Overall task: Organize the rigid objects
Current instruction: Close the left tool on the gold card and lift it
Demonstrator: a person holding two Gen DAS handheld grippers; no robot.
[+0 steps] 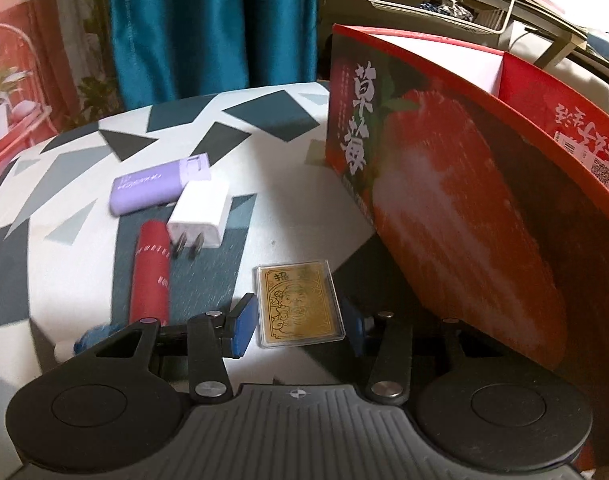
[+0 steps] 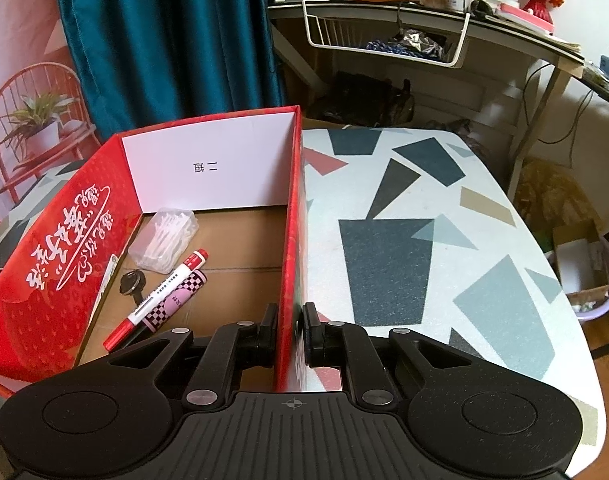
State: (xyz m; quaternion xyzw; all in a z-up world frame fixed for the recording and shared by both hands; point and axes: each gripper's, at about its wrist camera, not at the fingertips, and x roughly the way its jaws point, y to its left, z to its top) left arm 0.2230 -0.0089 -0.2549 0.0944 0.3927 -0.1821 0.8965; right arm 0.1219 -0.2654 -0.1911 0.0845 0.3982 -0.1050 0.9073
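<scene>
Gold card (image 1: 298,305) in its clear case lies flat on the patterned worktop (image 1: 288,216), between the half-open fingers of the left tool (image 1: 300,326), apparently untouched by either pad. Right tool (image 2: 289,334) is clamped on the red box's (image 2: 292,240) side wall.

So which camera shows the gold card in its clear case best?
The left wrist view: the gold card in its clear plastic case lies flat on the patterned table, facing the camera. The right wrist view doesn't show it.

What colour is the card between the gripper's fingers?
Gold, in a clear case: the card shows best in the left wrist view.
</scene>
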